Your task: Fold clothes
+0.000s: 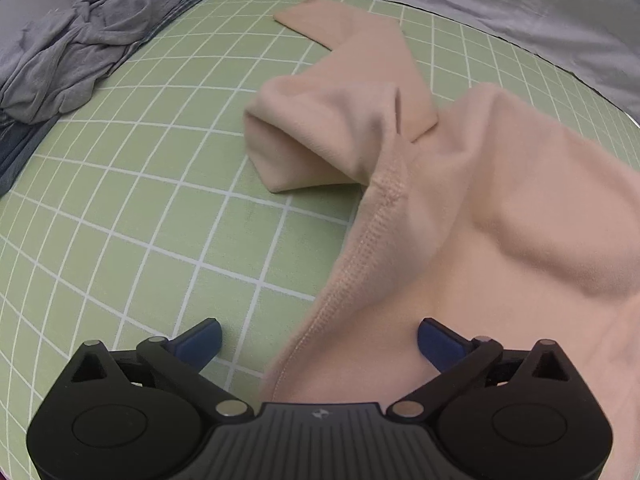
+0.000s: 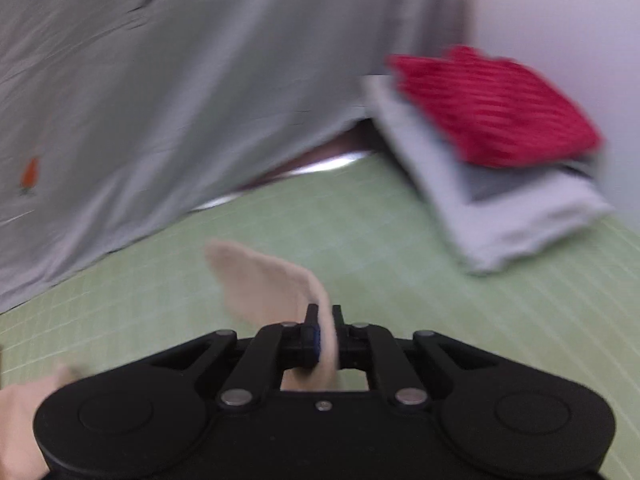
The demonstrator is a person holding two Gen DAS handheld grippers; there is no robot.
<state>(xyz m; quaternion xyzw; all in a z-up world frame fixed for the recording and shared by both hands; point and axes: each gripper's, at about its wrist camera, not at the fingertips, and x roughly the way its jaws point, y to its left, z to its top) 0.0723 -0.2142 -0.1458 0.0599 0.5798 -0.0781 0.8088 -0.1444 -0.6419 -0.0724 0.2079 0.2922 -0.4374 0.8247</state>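
On the green grid mat (image 1: 140, 208) our peach garment (image 1: 480, 208) runs diagonally toward the far edge, its hem between the spread-apart left hand-held gripper (image 1: 320, 340), while the right hand-held gripper (image 2: 324, 320) is clamped on its corner.

No legible text, numbers or brand names in either view. Left gripper (image 1: 319, 340): small pale emblem on its ribbed centre plate, no readable characters. Grey sheet (image 2: 160, 100): small orange printed motif, blurred, no lettering. Green mat (image 1: 140, 200): white grid lines only, unnumbered.
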